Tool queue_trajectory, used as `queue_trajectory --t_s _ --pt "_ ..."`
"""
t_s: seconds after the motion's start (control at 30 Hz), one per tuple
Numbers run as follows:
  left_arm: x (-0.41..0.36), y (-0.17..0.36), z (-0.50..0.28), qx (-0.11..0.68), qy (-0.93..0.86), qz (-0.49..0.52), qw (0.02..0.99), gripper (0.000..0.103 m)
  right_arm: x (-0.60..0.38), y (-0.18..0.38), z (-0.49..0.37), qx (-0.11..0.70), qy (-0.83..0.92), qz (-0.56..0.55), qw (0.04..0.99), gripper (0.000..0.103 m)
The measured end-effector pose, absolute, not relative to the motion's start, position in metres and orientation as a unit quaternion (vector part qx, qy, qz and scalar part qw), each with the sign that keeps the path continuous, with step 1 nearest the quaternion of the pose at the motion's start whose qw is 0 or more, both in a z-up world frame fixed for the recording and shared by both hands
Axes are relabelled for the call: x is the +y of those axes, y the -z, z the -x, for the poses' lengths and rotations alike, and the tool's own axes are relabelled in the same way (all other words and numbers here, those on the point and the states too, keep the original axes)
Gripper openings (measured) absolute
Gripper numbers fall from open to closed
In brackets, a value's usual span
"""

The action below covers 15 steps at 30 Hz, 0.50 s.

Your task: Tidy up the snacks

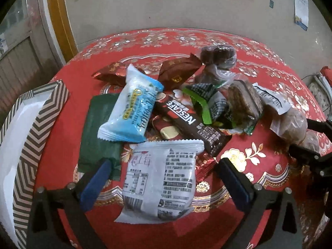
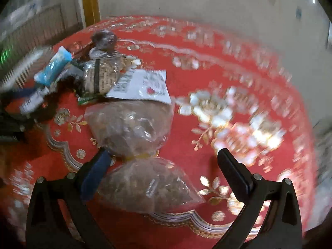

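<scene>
Snacks are heaped on a red tablecloth with gold and silver flowers. The left gripper is held wide open, and a white plastic snack packet with black print lies between its fingers, untouched by either pad. At twelve o'clock from this packet a dark brown Nescafe bar is seen, and at eleven o'clock a blue-and-white wrapped cake rests on a dark green flat packet. A striped cardboard box stands at nine o'clock. The right gripper is likewise spread wide around a clear bag of brown snacks tied at its middle, with its blue-padded finger just beside the bag.
</scene>
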State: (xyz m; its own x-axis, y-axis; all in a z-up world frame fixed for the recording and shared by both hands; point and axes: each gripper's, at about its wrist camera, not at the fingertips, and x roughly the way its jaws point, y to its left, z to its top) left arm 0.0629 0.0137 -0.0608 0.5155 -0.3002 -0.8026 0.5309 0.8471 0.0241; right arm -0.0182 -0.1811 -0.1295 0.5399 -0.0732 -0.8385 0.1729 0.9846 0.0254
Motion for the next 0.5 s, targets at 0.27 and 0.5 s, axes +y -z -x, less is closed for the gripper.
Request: queue_trajectory --t_s 0.27,0.5 --pt "0.015 0.061 -0.062 0.429 0.236 -0.127 0.862 0.103 -0.169 0.131 0.016 0.479 0.077 -0.037 0.874 0.103" --pt "0.015 0.061 -0.062 0.429 0.235 -0.127 0.863 0.103 -0.170 0.131 0.016 0.479 0.077 -0.038 0.874 0.103"
